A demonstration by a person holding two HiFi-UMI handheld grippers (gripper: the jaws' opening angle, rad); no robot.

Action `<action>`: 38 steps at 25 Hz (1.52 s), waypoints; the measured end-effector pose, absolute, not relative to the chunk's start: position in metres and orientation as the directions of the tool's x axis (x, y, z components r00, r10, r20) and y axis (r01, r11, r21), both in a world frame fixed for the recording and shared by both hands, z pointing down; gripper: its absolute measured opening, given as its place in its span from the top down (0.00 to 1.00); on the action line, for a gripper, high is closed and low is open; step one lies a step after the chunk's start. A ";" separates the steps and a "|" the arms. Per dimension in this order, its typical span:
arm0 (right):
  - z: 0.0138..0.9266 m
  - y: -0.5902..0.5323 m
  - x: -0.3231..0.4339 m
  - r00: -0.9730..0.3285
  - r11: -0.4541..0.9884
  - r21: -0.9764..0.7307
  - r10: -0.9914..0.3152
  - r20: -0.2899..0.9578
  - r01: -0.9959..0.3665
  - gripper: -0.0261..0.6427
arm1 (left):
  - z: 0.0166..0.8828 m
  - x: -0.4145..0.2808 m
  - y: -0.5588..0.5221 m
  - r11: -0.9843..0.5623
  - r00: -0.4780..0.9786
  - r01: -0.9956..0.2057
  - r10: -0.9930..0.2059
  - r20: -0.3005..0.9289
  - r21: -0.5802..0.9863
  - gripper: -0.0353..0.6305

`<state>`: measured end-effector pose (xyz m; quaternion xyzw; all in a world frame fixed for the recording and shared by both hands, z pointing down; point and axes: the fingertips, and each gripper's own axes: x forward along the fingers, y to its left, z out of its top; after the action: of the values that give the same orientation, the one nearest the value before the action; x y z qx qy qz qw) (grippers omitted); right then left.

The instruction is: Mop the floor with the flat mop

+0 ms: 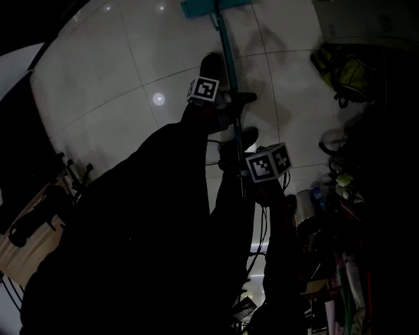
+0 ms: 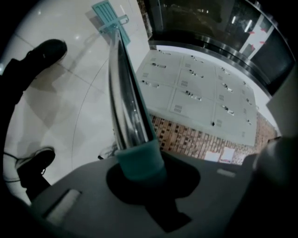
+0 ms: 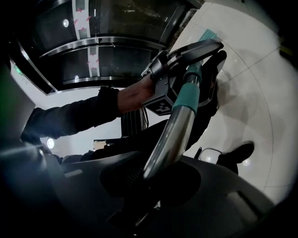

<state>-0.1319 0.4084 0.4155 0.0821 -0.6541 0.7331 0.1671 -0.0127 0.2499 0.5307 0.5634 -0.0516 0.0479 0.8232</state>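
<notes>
The flat mop has a teal head [image 1: 209,6] on the white tiled floor [image 1: 118,78] ahead of me, and a shiny metal pole [image 1: 229,59] runs back from it. My left gripper [image 1: 226,101] is shut on the pole higher up, at a teal collar [image 2: 138,160]. In the left gripper view the pole [image 2: 123,83] leads to the mop head [image 2: 108,14]. My right gripper [image 1: 247,173] is shut on the pole lower down. In the right gripper view the pole [image 3: 170,135] leaves the right gripper [image 3: 144,181] toward a teal sleeve [image 3: 188,95] and the left gripper's marker cube [image 3: 163,104].
The person's dark shoes [image 1: 213,65] [image 2: 35,162] stand beside the pole. A yellow-green bag [image 1: 347,75] and cluttered items with a metal pot [image 1: 304,209] line the right side. A wooden stand [image 1: 26,248] is at left. Grey lockers [image 2: 200,93] stand over a brick wall [image 2: 186,137].
</notes>
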 end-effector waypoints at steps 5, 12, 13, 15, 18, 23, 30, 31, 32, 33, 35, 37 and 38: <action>0.407 0.512 -0.112 -0.941 -0.133 -0.936 0.144 0.307 -0.326 0.79 | 0.529 0.009 0.357 0.393 0.989 -0.148 0.035 0.146 0.907 0.84; 0.399 0.596 -0.107 -0.940 -0.164 -0.933 0.178 0.290 -0.319 0.78 | 0.526 0.013 0.447 0.432 0.989 -0.151 0.058 0.140 0.889 0.84; 0.399 0.603 -0.106 -0.942 -0.168 -0.934 0.176 0.285 -0.314 0.78 | 0.529 0.013 0.455 0.435 0.986 -0.165 0.070 0.149 0.885 0.84; 0.398 0.614 -0.108 -0.944 -0.174 -0.935 0.173 0.279 -0.309 0.78 | 0.531 0.010 0.470 0.443 0.982 -0.187 0.098 0.160 0.877 0.84; 0.402 0.618 -0.112 -0.942 -0.175 -0.932 0.167 0.290 -0.318 0.78 | 0.531 0.009 0.474 0.449 0.980 -0.195 0.120 0.158 0.872 0.84; 0.410 0.599 -0.110 -0.941 -0.195 -0.923 0.134 0.311 -0.333 0.79 | 0.534 0.018 0.457 0.450 0.985 -0.169 0.110 0.134 0.877 0.85; 0.413 0.532 -0.118 -0.954 -0.254 -0.920 0.090 0.285 -0.299 0.78 | 0.548 0.017 0.399 0.470 0.985 -0.172 0.095 0.144 0.866 0.84; 0.414 0.519 -0.119 -0.955 -0.259 -0.919 0.091 0.284 -0.298 0.79 | 0.550 0.015 0.386 0.473 0.985 -0.170 0.092 0.143 0.865 0.84; 0.415 0.506 -0.119 -0.953 -0.261 -0.917 0.096 0.286 -0.301 0.79 | 0.551 0.015 0.372 0.476 0.986 -0.166 0.087 0.141 0.863 0.84; 0.416 0.492 -0.118 -0.951 -0.261 -0.915 0.104 0.290 -0.307 0.79 | 0.552 0.014 0.357 0.481 0.987 -0.162 0.082 0.140 0.862 0.84; 0.420 0.457 -0.117 -0.948 -0.262 -0.911 0.116 0.297 -0.318 0.79 | 0.555 0.013 0.322 0.489 0.987 -0.158 0.076 0.139 0.858 0.84; 0.423 0.415 -0.118 -0.945 -0.264 -0.908 0.121 0.303 -0.325 0.79 | 0.558 0.011 0.280 0.491 0.987 -0.161 0.080 0.139 0.856 0.84; 0.425 0.392 -0.119 -0.943 -0.262 -0.906 0.125 0.309 -0.331 0.79 | 0.559 0.010 0.257 0.491 0.987 -0.160 0.085 0.136 0.856 0.85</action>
<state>-0.1190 0.3924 0.4252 0.0877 -0.5899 0.7896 0.1443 0.0095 0.2571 0.5594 0.4992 -0.0376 0.0711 0.8627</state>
